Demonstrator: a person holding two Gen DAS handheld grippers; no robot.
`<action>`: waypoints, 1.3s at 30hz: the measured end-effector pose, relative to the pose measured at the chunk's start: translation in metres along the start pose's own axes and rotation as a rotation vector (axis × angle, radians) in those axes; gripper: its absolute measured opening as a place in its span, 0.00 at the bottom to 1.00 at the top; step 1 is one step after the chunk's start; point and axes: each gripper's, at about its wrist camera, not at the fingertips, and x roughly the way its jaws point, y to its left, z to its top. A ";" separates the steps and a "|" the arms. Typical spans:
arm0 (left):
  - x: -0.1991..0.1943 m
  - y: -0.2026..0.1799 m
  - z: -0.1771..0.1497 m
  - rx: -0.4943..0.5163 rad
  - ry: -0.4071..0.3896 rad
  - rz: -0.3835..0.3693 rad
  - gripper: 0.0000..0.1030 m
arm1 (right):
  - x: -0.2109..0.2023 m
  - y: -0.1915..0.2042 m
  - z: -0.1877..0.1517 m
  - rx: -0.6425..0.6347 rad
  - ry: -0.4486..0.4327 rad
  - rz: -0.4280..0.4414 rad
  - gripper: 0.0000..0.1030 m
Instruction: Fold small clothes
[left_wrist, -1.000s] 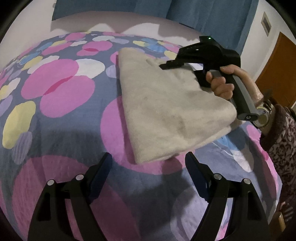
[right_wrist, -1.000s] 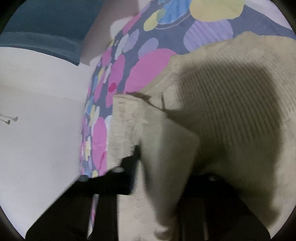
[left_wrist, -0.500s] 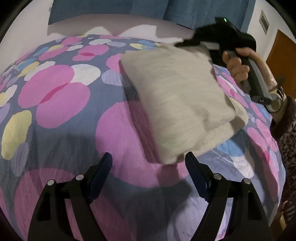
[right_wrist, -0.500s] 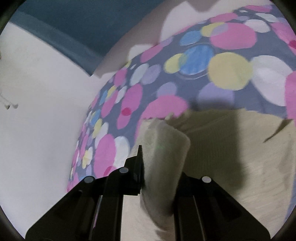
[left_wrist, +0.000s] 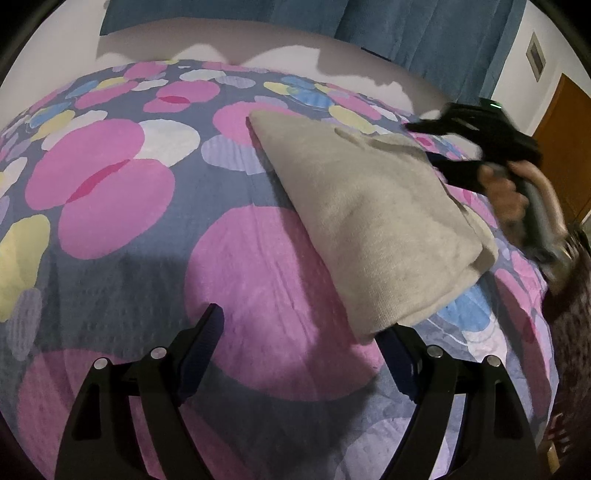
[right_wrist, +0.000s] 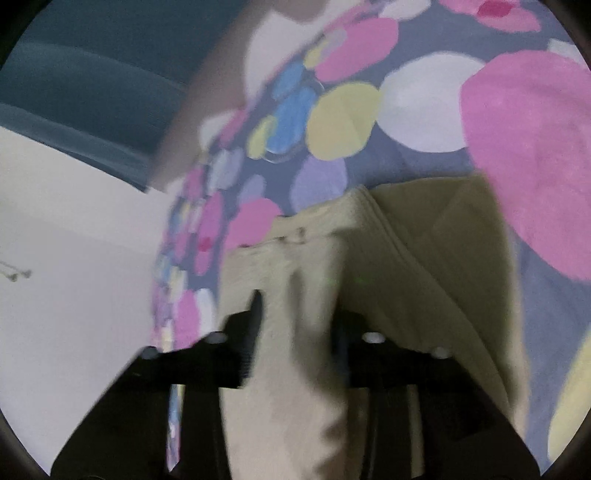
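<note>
A beige knitted garment (left_wrist: 369, 214) lies folded on the spotted bedspread (left_wrist: 147, 229), its near corner just above my left gripper's right finger. My left gripper (left_wrist: 306, 332) is open and empty, hovering low over the bed in front of the garment. My right gripper (right_wrist: 295, 314) is shut on a fold of the beige garment (right_wrist: 424, 258) at its far right edge. It also shows blurred in the left wrist view (left_wrist: 461, 125), held by a hand. The cloth hides the space between the right fingers.
The bedspread (right_wrist: 535, 155) has pink, yellow, blue and white circles. A pale headboard (left_wrist: 258, 40) and blue curtains (left_wrist: 424, 33) stand behind the bed. A brown door (left_wrist: 565, 140) is at the far right.
The right gripper has carried the garment's edge over to the right and down. The garment now lies flatter and more folded on the bed. My left gripper has stayed open in place.
</note>
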 end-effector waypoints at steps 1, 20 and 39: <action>0.000 0.000 0.000 -0.002 0.001 -0.001 0.78 | -0.013 0.001 -0.008 0.000 -0.013 0.020 0.45; -0.003 0.015 0.002 -0.100 -0.030 -0.070 0.78 | 0.018 0.021 -0.191 0.214 0.249 0.274 0.52; -0.005 0.013 0.000 -0.101 -0.037 -0.059 0.78 | -0.030 -0.019 -0.161 0.284 -0.130 0.194 0.54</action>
